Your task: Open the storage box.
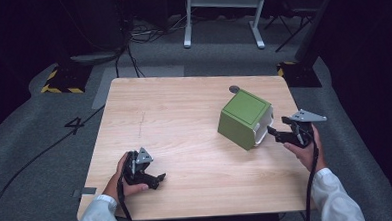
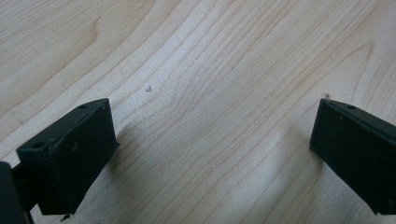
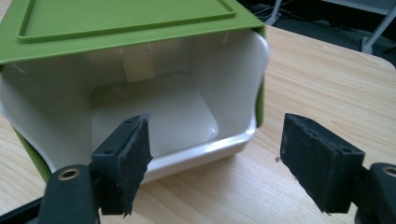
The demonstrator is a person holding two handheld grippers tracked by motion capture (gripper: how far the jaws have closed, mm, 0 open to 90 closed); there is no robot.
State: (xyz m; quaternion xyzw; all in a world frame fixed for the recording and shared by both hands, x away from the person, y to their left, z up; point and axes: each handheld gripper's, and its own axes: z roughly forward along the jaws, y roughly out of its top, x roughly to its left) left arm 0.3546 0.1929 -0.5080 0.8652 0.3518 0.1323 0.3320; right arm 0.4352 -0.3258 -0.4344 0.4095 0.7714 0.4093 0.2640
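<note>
Green box (image 1: 244, 117) on side, white opening facing right gripper (image 1: 279, 132); both grippers' jaws spread, empty.

The table (image 1: 184, 121) is lit brightly and evenly from above, while the floor and far room are left in near darkness. Soft shadows are cast beneath the left gripper (image 2: 210, 154) in its own view. Slight softness is seen throughout; no glare is noted.
</note>
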